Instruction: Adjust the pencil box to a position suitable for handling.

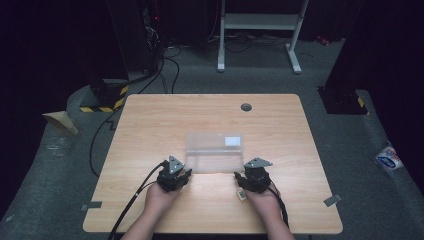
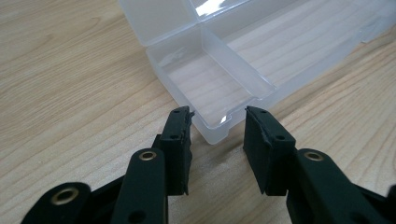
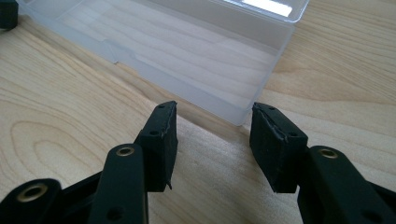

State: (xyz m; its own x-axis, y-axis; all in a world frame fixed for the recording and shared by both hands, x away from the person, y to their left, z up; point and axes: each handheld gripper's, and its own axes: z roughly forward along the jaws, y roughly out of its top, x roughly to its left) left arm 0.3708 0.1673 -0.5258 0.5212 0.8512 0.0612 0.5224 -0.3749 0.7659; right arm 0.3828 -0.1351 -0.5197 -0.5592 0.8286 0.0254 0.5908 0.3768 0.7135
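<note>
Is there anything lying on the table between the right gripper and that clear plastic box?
No. In the right gripper view, just bare wooden table lies between the right gripper and the near corner of the clear plastic box.

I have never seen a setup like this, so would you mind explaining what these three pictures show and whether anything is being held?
A person holds a hand-held two-jaw tool in each hand: the left gripper and the right gripper. One picture looks down from above the wooden table; the other two come from cameras riding on each gripper, looking along its black jaws. On the table lies a clear plastic box, its lid open. Each gripper's jaws are open at a near corner of the box; neither grips it.
</note>
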